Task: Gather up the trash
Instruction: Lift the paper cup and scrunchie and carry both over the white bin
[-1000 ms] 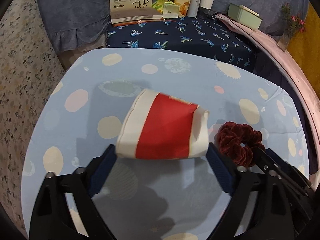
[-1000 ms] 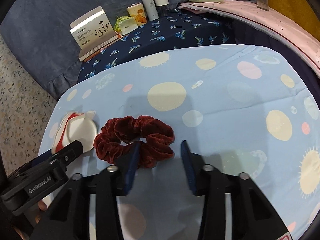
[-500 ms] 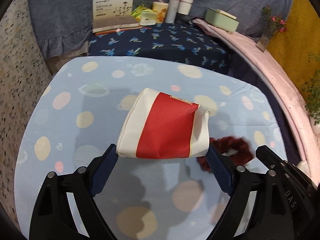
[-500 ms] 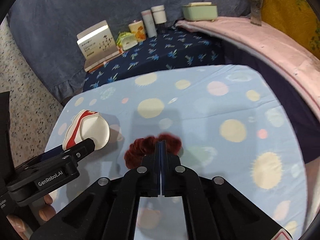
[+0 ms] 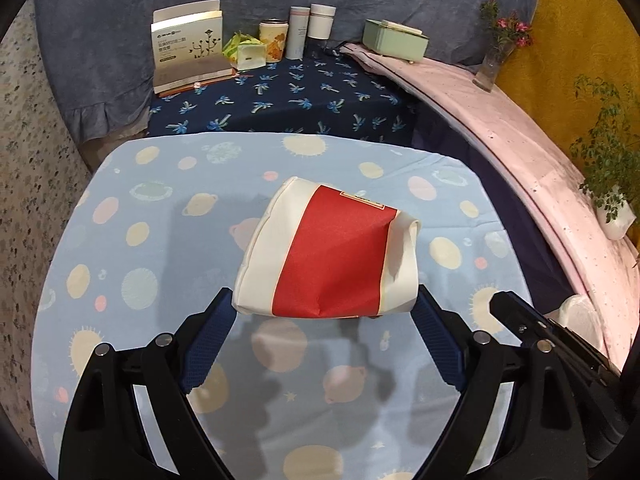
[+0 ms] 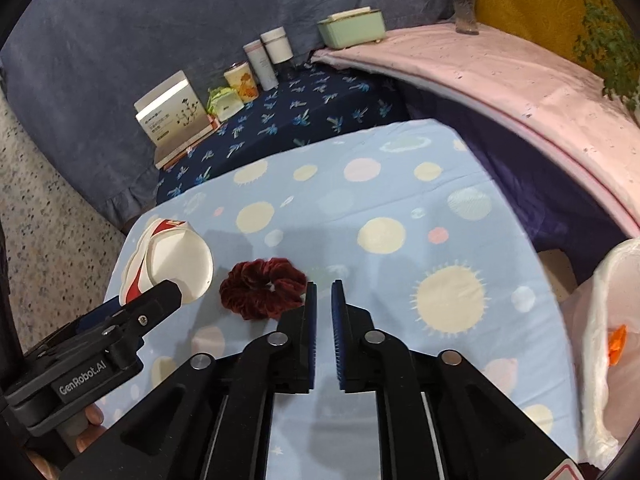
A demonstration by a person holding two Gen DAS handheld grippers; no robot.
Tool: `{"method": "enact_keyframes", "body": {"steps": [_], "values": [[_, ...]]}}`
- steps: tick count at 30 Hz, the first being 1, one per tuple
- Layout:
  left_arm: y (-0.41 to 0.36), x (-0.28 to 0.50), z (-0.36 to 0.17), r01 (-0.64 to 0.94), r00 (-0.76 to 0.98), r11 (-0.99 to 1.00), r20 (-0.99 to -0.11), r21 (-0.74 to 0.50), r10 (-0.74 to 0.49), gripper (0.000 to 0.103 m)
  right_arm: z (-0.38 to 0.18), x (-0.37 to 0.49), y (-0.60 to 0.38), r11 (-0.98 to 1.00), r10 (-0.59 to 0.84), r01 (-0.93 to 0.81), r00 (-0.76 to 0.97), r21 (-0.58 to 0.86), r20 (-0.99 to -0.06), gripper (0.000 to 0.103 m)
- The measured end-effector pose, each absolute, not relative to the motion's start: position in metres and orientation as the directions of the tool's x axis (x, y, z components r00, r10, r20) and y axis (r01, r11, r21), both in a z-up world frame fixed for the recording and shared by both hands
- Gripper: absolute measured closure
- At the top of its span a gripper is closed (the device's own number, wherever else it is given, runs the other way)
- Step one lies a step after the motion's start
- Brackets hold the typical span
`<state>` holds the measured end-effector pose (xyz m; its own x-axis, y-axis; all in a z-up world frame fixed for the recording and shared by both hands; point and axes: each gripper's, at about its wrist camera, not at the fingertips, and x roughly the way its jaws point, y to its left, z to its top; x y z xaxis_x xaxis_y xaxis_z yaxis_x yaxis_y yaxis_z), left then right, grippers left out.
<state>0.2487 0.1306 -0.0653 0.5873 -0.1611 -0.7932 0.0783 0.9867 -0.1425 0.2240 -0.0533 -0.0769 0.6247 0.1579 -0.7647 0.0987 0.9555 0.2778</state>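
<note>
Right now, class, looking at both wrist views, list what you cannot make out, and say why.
- White bag: right wrist view, cut off by the picture's right edge. The orange scrap inside it is veiled by the plastic.
- Print on the box: left wrist view, too small to read.
- Scrunchie: missing from the left wrist view, probably behind the paper cup.

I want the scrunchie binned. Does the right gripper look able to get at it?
Probably yes: the scrunchie lies uncovered beside the right gripper, whose empty fingers have just been opening.
</note>
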Motion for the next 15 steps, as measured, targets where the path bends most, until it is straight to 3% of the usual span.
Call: {"method": "enact_keyframes", "body": {"steps": [3,4,12,15], "values": [[0.142,0.256,-0.075,0.061,0.585,0.992,-0.801,-0.109,-0.124,0.019,-0.091,0.238,-0.037,0.956,0.174,0.082,0.616,0.282,-0.769,0.066],[0.145,0.258,-0.079,0.055,0.582,0.993,-0.804,-0.104,-0.117,0.019,-0.095,0.243,-0.033,0.957,0.177,0.076,0.613,0.282,-0.77,0.066],[0.171,0.28,-0.103,0.023,0.565,0.996,-0.821,-0.085,-0.083,0.019,-0.143,0.285,-0.011,0.955,0.189,0.086,0.558,0.282,-0.808,0.066],[0.173,0.283,-0.109,0.02,0.56,0.997,-0.825,-0.079,-0.077,0.019,-0.155,0.286,-0.012,0.956,0.187,0.093,0.538,0.279,-0.822,0.081]]}}
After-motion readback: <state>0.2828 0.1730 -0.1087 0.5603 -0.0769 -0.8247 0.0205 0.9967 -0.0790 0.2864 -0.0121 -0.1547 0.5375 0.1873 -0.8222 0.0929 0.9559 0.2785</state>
